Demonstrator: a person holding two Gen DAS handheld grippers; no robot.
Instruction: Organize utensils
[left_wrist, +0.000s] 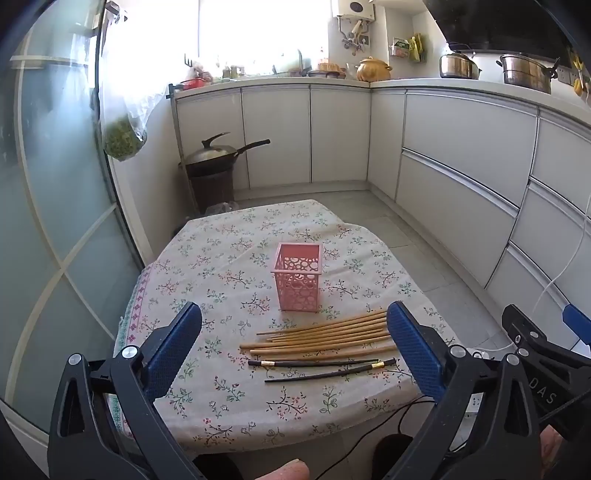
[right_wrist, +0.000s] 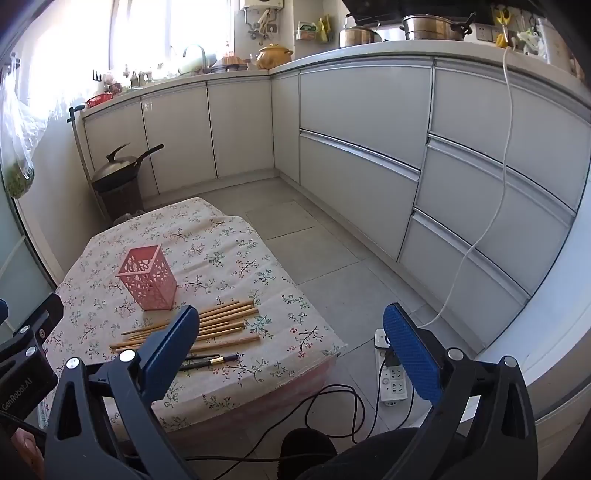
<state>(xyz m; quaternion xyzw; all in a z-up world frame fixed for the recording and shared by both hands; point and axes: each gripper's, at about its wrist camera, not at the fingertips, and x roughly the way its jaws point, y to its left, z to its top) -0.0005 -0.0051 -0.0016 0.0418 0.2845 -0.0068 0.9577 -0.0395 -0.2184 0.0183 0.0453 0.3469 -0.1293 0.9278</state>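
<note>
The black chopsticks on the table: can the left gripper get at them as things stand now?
Probably yes. The left gripper is open and empty, and the black chopsticks lie flat on the tablecloth before it, uncovered, nearer than the bamboo chopsticks.

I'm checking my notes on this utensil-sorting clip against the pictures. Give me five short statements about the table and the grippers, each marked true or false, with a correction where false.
1. The pink holder stands upright on the floral tablecloth. True.
2. The wooden chopsticks are already inside the holder. False: they lie flat on the cloth in front of it, and nothing shows in the holder.
3. Two black chopsticks lie nearer the camera than the wooden ones. True.
4. The left gripper is clamped on a chopstick. False: its jaws stand wide open and hold nothing.
5. The right gripper is closed. False: it is open and empty too.
</note>
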